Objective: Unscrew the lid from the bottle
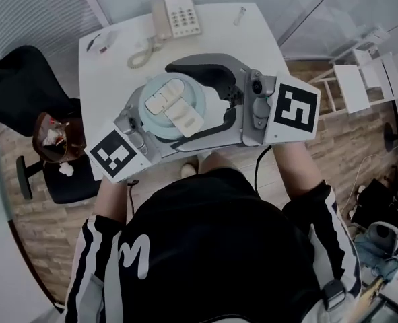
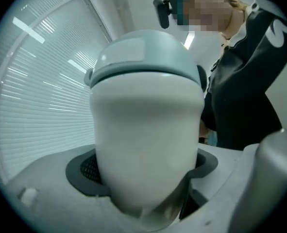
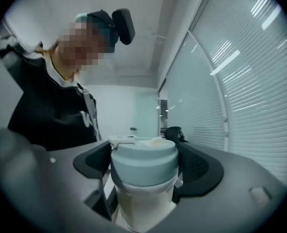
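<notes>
Head view: left claw (image 1: 141,130) is clamping the bottle (image 2: 148,144), right claw (image 1: 177,105) is gaping round its lid (image 1: 159,91), telephone (image 1: 178,15) lying behind on bench (image 1: 252,39).

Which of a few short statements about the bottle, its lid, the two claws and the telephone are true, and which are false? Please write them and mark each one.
1. The lid sits on the bottle. True.
2. The left claw grips the bottle's body. True.
3. The telephone is on the white table. True.
4. The right claw is around the telephone. False: its jaws stand on either side of the lid.
5. The lid is red. False: it is pale blue-green.
</notes>
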Demonstrator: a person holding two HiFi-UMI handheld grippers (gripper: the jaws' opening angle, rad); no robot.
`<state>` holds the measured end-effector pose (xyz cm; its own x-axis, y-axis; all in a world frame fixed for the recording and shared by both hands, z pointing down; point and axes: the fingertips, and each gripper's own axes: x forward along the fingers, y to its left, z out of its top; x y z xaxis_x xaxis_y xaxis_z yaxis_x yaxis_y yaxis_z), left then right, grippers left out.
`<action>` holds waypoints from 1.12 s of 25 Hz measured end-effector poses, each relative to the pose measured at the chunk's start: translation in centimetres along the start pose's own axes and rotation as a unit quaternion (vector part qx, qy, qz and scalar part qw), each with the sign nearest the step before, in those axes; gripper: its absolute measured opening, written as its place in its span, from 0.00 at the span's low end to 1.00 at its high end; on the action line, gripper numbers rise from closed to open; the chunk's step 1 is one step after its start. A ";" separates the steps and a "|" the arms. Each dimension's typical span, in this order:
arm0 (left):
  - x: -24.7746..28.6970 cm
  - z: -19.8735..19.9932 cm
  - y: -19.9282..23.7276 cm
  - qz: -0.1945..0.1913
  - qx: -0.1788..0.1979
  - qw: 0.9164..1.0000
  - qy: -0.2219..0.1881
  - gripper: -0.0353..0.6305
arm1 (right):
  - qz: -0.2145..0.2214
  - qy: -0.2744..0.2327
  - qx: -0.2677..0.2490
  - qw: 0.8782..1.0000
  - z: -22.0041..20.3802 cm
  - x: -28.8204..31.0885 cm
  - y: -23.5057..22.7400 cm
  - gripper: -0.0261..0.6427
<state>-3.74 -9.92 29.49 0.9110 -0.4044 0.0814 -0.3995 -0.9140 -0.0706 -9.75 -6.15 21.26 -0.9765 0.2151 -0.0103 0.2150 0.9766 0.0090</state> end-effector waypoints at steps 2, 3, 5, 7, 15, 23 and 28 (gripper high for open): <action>-0.2 -0.1 -2.0 -0.052 -0.009 0.999 0.007 0.73 | 0.076 -0.010 0.006 0.997 0.1 -0.2 1.5 0.67; -0.2 -0.1 -2.8 -0.074 -0.010 0.997 0.012 0.73 | 0.109 -0.017 0.010 0.994 0.2 -0.4 2.1 0.67; -0.1 -0.1 -4.2 -0.111 -0.008 0.994 0.021 0.73 | 0.165 -0.021 0.016 0.986 0.2 -1.0 3.2 0.67; -0.2 -0.2 -5.2 -0.135 -0.007 0.991 0.025 0.73 | 0.210 -0.019 0.023 0.977 0.1 -1.2 3.9 0.67; -0.9 -0.2 -2.3 -0.019 -0.043 0.999 0.005 0.73 | 0.007 -0.058 -0.036 0.998 1.9 -1.6 2.7 0.68; -2.4 -1.1 1.5 0.126 -0.037 0.991 0.011 0.73 | -0.267 -0.044 -0.036 0.962 0.0 1.6 -0.7 0.69; -2.0 -0.9 1.9 0.139 -0.035 0.990 0.010 0.73 | -0.288 -0.042 -0.024 0.956 -0.5 1.7 -1.5 0.69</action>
<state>-6.43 -10.89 30.08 0.7624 -0.6410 0.0881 -0.6417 -0.7666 -0.0243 -11.74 -7.24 21.69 -0.9280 -0.3567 -0.1073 -0.3611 0.9322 0.0235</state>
